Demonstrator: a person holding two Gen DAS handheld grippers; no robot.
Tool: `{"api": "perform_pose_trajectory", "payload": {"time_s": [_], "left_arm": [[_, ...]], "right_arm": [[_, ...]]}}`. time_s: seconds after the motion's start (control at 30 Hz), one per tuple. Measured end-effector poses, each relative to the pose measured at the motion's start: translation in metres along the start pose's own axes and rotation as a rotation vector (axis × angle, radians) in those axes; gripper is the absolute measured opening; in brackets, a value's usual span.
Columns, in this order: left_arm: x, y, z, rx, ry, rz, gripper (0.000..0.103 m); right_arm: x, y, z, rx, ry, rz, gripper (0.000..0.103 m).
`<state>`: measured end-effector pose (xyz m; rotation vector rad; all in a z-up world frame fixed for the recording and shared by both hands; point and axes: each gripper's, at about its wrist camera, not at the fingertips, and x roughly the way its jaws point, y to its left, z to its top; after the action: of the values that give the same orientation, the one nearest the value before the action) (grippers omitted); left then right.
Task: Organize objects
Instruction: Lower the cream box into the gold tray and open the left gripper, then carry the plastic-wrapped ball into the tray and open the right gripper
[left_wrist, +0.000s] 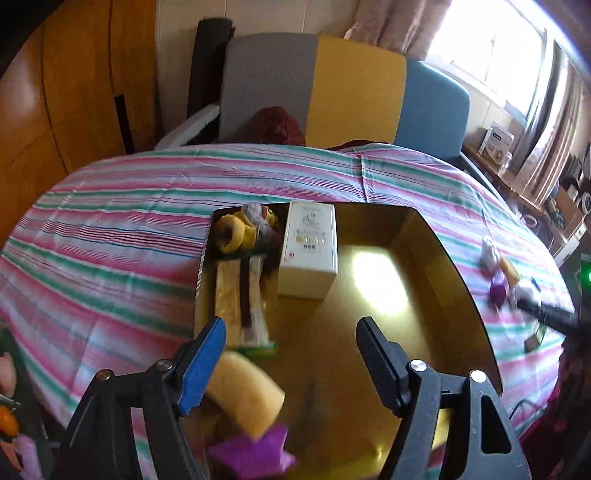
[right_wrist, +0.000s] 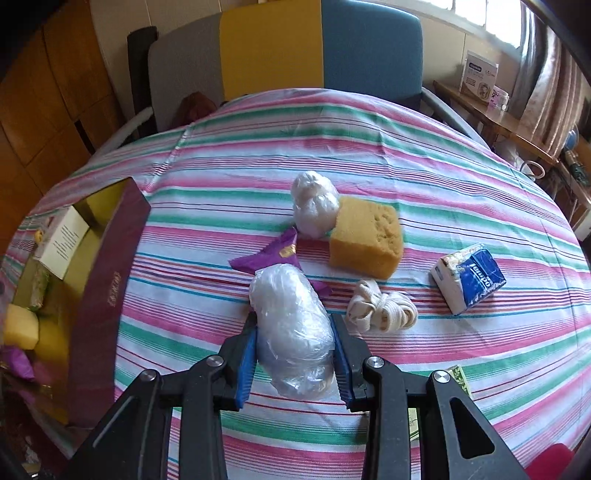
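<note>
My left gripper (left_wrist: 291, 332) is open above a gold-lined box (left_wrist: 424, 266). A yellow sponge (left_wrist: 245, 397) lies just below it over a purple packet (left_wrist: 251, 454). The box also holds a white carton (left_wrist: 308, 251), a long wrapped pack (left_wrist: 240, 299) and a yellow ring toy (left_wrist: 240, 230). My right gripper (right_wrist: 295, 332) is shut on a clear plastic-wrapped bundle (right_wrist: 291, 332) over the striped cloth. Near it lie a purple packet (right_wrist: 273, 254), a second plastic bundle (right_wrist: 314, 206), a yellow sponge (right_wrist: 365, 236), a coiled white strap (right_wrist: 380, 306) and a blue tissue pack (right_wrist: 469, 277).
The box's maroon side wall (right_wrist: 107, 291) stands left of the right gripper. A small green-patterned item (right_wrist: 458, 380) lies by the right finger. A tri-colour chair (left_wrist: 351, 92) stands behind the table. A wooden shelf with a box (right_wrist: 480, 79) is at the far right.
</note>
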<state>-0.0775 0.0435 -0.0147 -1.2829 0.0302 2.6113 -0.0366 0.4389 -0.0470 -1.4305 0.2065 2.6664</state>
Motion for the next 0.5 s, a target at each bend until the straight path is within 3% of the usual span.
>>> {"api": "perform_pose_trajectory", "payload": {"time_s": [0.33,0.5], "left_arm": [[-0.028,0.002,-0.023,-0.002,-0.044,-0.002,0.074],[-0.028,0.007,-0.027,-0.02,-0.034,-0.017,0.074]], "right_arm": [[-0.008,0.011,-0.004,0.014,0.008,0.075,0.036],[-0.026,0.041,0.002,-0.005,-0.018,0.142,0.036]]}}
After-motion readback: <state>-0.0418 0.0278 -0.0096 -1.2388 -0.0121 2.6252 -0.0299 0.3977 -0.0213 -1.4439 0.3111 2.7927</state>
